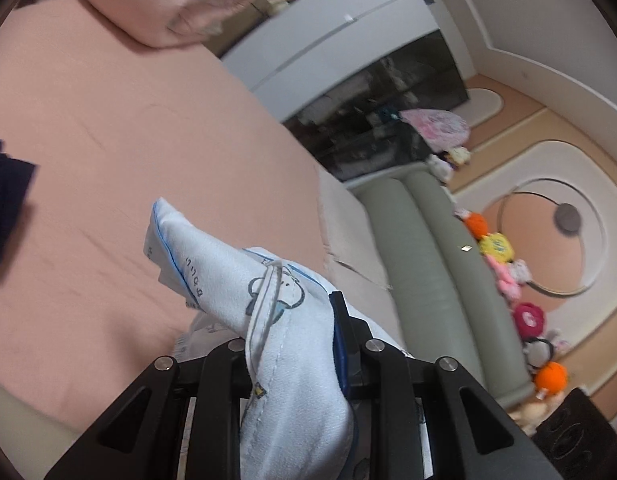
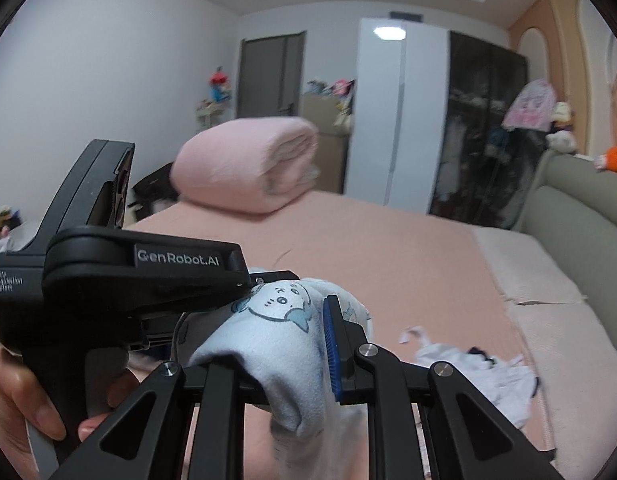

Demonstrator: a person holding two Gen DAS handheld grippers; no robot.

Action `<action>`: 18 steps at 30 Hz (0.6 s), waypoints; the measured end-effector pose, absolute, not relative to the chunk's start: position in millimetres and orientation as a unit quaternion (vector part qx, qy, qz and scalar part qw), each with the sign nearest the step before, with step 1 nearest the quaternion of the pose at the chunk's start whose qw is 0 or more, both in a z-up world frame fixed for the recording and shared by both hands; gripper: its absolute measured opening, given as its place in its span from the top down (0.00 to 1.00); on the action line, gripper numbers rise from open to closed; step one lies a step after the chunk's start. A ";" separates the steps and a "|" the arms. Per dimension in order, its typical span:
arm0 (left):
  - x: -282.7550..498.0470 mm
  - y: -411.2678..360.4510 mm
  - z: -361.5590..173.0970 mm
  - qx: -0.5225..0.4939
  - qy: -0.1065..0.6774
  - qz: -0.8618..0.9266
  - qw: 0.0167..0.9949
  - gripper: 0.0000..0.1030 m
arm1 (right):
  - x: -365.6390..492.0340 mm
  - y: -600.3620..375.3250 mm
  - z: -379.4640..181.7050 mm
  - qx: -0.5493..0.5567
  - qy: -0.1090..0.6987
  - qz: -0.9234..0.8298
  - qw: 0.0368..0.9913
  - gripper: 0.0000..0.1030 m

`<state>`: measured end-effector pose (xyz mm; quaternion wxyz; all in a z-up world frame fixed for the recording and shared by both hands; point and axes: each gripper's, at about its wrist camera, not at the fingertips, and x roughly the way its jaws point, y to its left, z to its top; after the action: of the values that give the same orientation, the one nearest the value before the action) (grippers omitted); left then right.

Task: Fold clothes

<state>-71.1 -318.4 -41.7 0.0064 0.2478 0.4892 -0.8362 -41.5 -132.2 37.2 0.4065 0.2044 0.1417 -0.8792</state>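
A light blue garment (image 1: 268, 312) printed with cartoon figures is pinched in my left gripper (image 1: 296, 344), bunched between the fingers and held above the pink bed (image 1: 148, 140). The same light blue garment (image 2: 276, 340) drapes over my right gripper (image 2: 304, 344), which is shut on it; its blue pad (image 2: 331, 348) presses the cloth. The left gripper's black body (image 2: 128, 280), held by a hand (image 2: 16, 396), sits close to the left of the right one. Both grips are close together on the cloth. A crumpled white garment (image 2: 476, 372) lies on the bed at right.
A rolled pink quilt (image 2: 248, 164) lies at the bed's far end. A dark garment (image 1: 8, 200) sits at the bed's left edge. A grey-green padded headboard (image 1: 420, 260) with plush toys (image 1: 504, 264) runs along the right. White and dark wardrobes (image 2: 400, 112) stand behind.
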 end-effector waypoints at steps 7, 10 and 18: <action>-54.7 -333.6 -62.8 0.238 0.494 -0.835 0.048 0.81 | -42.2 -147.0 6.5 0.257 0.092 -0.840 0.468 0.84; -54.5 -336.2 -66.6 0.240 0.496 -0.833 0.054 0.81 | -51.2 -149.1 -1.8 0.285 0.052 -0.819 0.496 0.84; -56.2 -342.8 -78.9 0.250 0.504 -0.824 0.072 0.81 | -57.4 -160.4 -20.7 0.301 0.058 -0.814 0.493 0.84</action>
<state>-56.2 -342.8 -78.9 0.0716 0.2499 0.5041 -0.8236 -57.4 -160.4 -20.7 0.4931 0.3013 0.0584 -0.8141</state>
